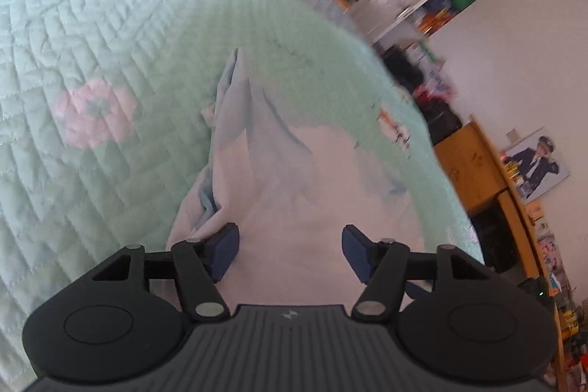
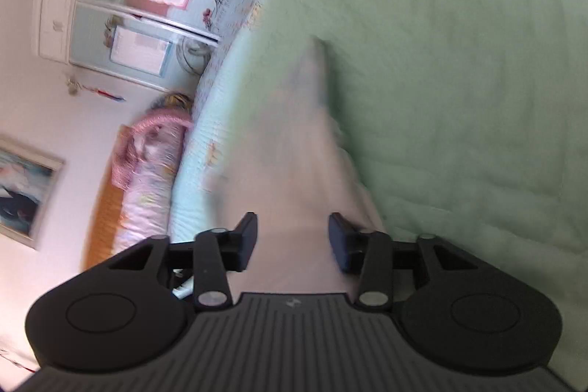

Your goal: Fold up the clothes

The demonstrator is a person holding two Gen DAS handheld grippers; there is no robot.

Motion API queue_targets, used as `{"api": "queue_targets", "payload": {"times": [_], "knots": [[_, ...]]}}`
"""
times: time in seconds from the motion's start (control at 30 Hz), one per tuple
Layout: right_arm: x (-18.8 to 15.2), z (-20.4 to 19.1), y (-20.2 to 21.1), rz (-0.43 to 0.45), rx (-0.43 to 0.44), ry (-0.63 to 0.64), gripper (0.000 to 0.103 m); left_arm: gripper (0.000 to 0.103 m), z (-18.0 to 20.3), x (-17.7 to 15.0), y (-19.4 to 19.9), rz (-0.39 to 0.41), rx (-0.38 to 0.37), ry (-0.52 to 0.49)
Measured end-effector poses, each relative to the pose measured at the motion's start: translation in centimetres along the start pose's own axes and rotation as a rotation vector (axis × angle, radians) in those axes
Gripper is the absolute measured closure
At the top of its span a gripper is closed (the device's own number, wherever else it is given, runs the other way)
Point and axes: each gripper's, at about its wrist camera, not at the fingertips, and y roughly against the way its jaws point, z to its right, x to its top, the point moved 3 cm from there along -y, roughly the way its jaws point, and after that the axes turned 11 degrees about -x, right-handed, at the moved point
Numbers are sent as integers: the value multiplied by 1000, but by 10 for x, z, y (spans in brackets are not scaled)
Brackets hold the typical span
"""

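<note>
A pale pink and light blue garment (image 1: pixel 272 171) lies rumpled on the mint green quilted bed cover (image 1: pixel 92 43), tapering to a point away from me. My left gripper (image 1: pixel 290 250) hovers over its near end with the jaws apart; cloth shows between the dark blue pads (image 1: pixel 224 252), which do not press on it. In the blurred right wrist view the same garment (image 2: pixel 294 153) stretches forward over the bed cover (image 2: pixel 459 79). My right gripper (image 2: pixel 293 239) stands open above it, the cloth filling the gap between its fingers without being pinched.
The bed's edge curves close on the right of the left wrist view, with a wooden cabinet (image 1: pixel 466 168) and cluttered shelves (image 1: pixel 433 13) beyond. In the right wrist view, a pale blue wardrobe (image 2: pixel 147 6) and a pink rolled bundle (image 2: pixel 147 171) stand beside the bed.
</note>
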Motion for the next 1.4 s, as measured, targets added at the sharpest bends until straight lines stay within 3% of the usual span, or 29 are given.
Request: {"api": "queue_targets", "payload": {"times": [0.03,0.1,0.17,0.23,0.3,0.37,0.4,0.43,0.47,0.53,0.6,0.67,0.73,0.8,0.83,0.9,1.0,1.07,1.2,1.33,1.4], "knots": [[-1,1,-1,16,-17,4,84,41,2,2,-1,1,13,-4],[1,-1,5,12,-23,-58,78,40,10,5,0,-7,50,0],[-3,-15,21,40,-35,-28,60,39,24,4,8,-22,73,-3],[-11,-27,34,57,8,-6,52,35,37,0,16,-31,55,-28],[-19,-38,47,73,51,17,51,32,46,-10,23,-30,28,-65],[-28,-33,46,62,40,44,48,30,36,-22,21,-50,66,-72],[-32,-26,38,34,-12,41,48,32,29,-27,19,-60,89,-63],[-37,-16,27,-12,-77,31,50,33,24,-30,21,-44,79,-51],[-41,-11,25,-1,-96,27,68,33,21,-32,22,-32,73,-43],[-46,-9,26,19,-132,30,74,33,27,-29,23,-40,106,-56],[-48,-22,32,40,-170,68,65,33,35,-24,24,-35,140,-66],[-52,-41,39,79,-166,143,48,32,41,-19,28,-13,141,-55],[-53,-55,37,76,-100,165,47,30,41,-13,30,7,97,-40],[-53,-57,25,36,-51,148,40,27,29,-13,28,2,131,12],[-55,-48,20,12,-85,130,37,29,18,-14,26,-12,157,65],[-57,-32,9,-37,-151,94,44,30,10,-17,31,-3,140,119],[-61,-50,17,-60,-211,199,44,30,25,-8,32,-40,204,78],[-58,-72,22,-38,-241,285,43,30,41,7,31,-17,213,29],[-52,-106,30,31,-323,429,31,26,57,51,14,37,153,-14],[-34,-95,24,24,-270,375,29,25,24,90,-14,95,61,134],[-25,-78,15,25,-233,263,29,22,-7,94,-32,80,88,272]]}}
